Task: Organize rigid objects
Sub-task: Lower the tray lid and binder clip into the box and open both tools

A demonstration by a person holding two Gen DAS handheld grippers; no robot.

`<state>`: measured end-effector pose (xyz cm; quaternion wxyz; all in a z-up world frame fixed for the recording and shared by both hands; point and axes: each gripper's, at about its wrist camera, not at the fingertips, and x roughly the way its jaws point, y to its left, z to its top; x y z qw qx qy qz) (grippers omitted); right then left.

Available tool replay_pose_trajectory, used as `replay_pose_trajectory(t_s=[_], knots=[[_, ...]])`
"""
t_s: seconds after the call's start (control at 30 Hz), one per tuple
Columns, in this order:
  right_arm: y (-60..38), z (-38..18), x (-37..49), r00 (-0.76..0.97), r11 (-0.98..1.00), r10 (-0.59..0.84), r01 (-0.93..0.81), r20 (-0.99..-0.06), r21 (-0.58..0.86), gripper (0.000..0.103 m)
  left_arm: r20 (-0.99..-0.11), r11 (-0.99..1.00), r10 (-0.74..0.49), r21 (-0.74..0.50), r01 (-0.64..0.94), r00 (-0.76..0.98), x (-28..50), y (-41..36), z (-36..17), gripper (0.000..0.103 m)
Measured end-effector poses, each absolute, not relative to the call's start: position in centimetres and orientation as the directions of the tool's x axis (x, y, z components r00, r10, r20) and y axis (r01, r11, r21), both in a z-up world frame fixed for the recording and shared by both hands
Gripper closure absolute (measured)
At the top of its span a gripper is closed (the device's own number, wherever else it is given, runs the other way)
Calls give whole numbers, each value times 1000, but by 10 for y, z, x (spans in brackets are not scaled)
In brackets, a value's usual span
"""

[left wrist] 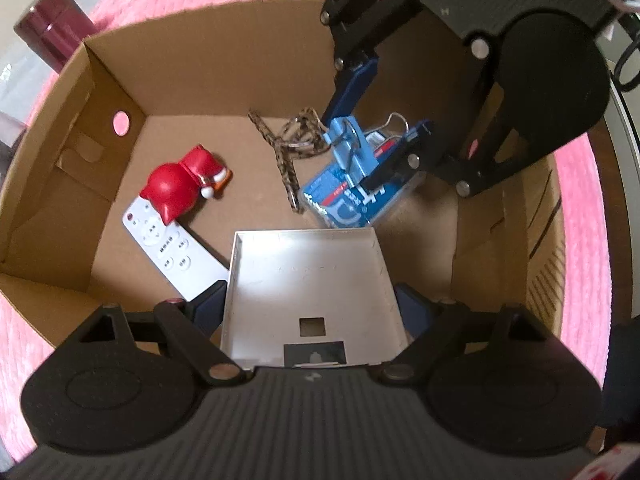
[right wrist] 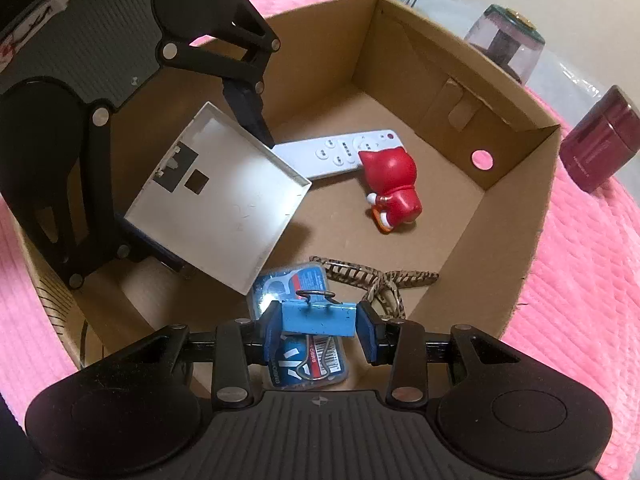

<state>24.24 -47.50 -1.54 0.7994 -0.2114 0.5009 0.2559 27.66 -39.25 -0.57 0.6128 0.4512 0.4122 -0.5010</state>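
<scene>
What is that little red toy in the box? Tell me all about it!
The red toy is a shiny, plastic-looking cat figure with pointed ears, a round head, white paws and orange feet. It lies on its side on the floor of the cardboard box, its head resting on the end of the white remote. No gripper touches it.

light: soft, even; glare: white tray [right wrist: 224, 200]; edges: strong fisheye bend; focus: mildly soft
</scene>
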Motion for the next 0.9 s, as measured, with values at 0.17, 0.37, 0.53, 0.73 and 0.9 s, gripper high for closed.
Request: replay_pose_trajectory(t_s=[0.17,0.37,0.53,0.73,0.9], knots=[[-472,-22,247,346,778,194,-624,-918,-71,66,-964,98,-224,124,987,143,282,-391,-10,18],[-470,-25,251,334,776,195,-628,-922,-63,66,-965,105,-220,119,987,140,286,-390,-11,18],[-470,-27,252,323,773,198,-632,-925,-55,67,-969,98,-200,128,987,145,286,-392,-14,18],[-470,-29,252,316,775,199,-630,-928,-48,67,-966,105,-207,134,985,154,286,-392,-15,19],[-471,-30,252,322,786,203,-617,-925,-42,67,-955,129,-246,138,982,167,287,-388,-10,18]])
